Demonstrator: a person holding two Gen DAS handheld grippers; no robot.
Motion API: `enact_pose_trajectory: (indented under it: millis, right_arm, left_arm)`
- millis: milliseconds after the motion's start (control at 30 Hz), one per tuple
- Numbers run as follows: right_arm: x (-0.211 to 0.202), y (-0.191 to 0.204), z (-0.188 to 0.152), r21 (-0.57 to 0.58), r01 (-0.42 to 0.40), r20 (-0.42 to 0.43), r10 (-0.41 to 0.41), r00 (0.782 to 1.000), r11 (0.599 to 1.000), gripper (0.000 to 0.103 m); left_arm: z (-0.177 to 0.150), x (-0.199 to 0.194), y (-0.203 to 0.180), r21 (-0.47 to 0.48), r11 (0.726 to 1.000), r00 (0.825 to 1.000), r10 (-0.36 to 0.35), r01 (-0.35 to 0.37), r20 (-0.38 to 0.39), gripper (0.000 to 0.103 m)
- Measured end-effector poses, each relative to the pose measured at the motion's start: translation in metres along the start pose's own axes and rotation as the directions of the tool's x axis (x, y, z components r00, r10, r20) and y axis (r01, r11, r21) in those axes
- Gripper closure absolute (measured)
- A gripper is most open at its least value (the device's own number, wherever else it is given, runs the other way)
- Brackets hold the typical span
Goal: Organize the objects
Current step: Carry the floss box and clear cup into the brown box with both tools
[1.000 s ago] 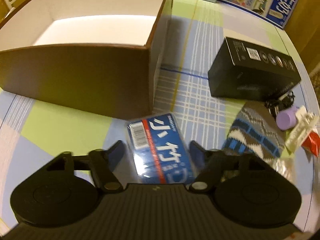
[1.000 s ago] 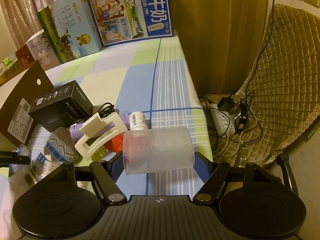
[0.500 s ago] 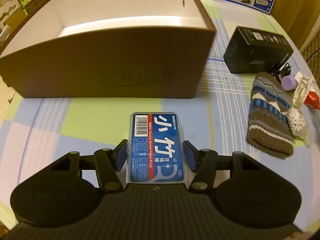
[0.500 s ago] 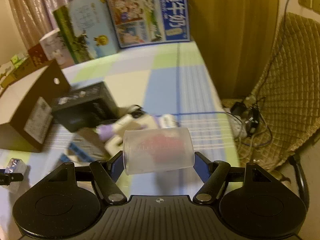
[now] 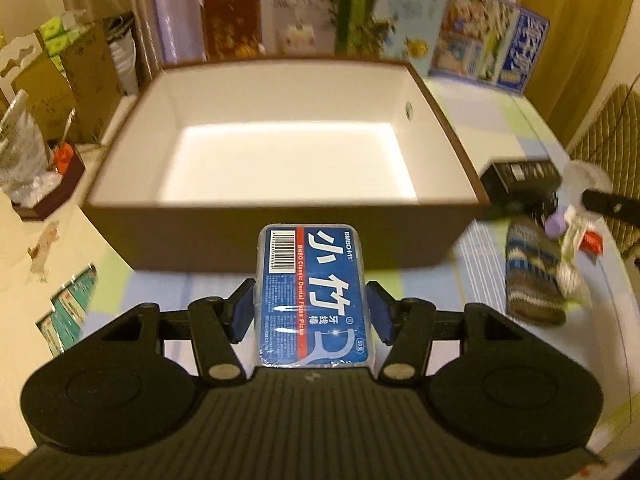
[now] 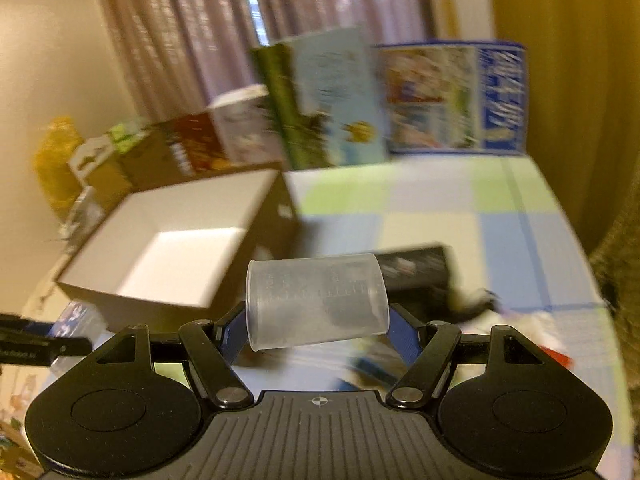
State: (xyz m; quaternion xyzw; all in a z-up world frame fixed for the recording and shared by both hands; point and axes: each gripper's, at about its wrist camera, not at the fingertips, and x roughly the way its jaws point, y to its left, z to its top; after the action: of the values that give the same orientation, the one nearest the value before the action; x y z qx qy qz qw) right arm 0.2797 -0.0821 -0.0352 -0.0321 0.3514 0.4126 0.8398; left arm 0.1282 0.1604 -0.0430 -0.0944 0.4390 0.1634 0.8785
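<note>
My left gripper [image 5: 311, 312] is shut on a blue dental floss pick box [image 5: 311, 296], held flat above the table just before the near wall of a brown cardboard box [image 5: 280, 236] with a white, empty inside. My right gripper [image 6: 316, 320] is shut on a frosted plastic measuring cup [image 6: 316, 300] lying sideways between its pads. In the right wrist view the cardboard box [image 6: 176, 240] lies ahead to the left. The left gripper's tip and its floss box [image 6: 76, 320] show at that view's left edge.
A black carton [image 5: 520, 178], a striped knit hat [image 5: 532, 272], a purple cap [image 5: 556, 224] and white bits lie right of the cardboard box. Milk cartons [image 6: 452, 100] stand along the table's far edge. Clutter and boxes stand beyond the table on the left [image 5: 60, 80].
Both grippers rose and swung left toward the cardboard box, each still holding its item. The left gripper now looks down into the box's inside instead of at its side wall.
</note>
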Motion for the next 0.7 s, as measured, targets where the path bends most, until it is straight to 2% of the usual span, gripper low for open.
enact_pose_trajectory:
  millis: [200, 400, 700]
  right_arm:
    - [0.037, 0.059, 0.021, -0.066, -0.085, 0.01, 0.085, 0.996, 0.994, 0.033]
    - [0.086, 0.099, 0.035, -0.11, -0.11, -0.025, 0.108, 0.994, 0.988, 0.033]
    - [0.149, 0.118, 0.045, -0.148, -0.091, -0.132, 0.072, 0.989, 0.985, 0.033]
  left_arm:
    - [0.036, -0.004, 0.036, 0.004, 1.0, 0.998, -0.017, 0.016, 0.065, 0.049]
    - [0.073, 0.019, 0.056, 0.005, 1.0, 0.996, -0.029, 0.029, 0.088, 0.049]
    - [0.105, 0.086, 0.07, 0.004, 0.999, 0.999, -0.049, 0.049, 0.003, 0.049]
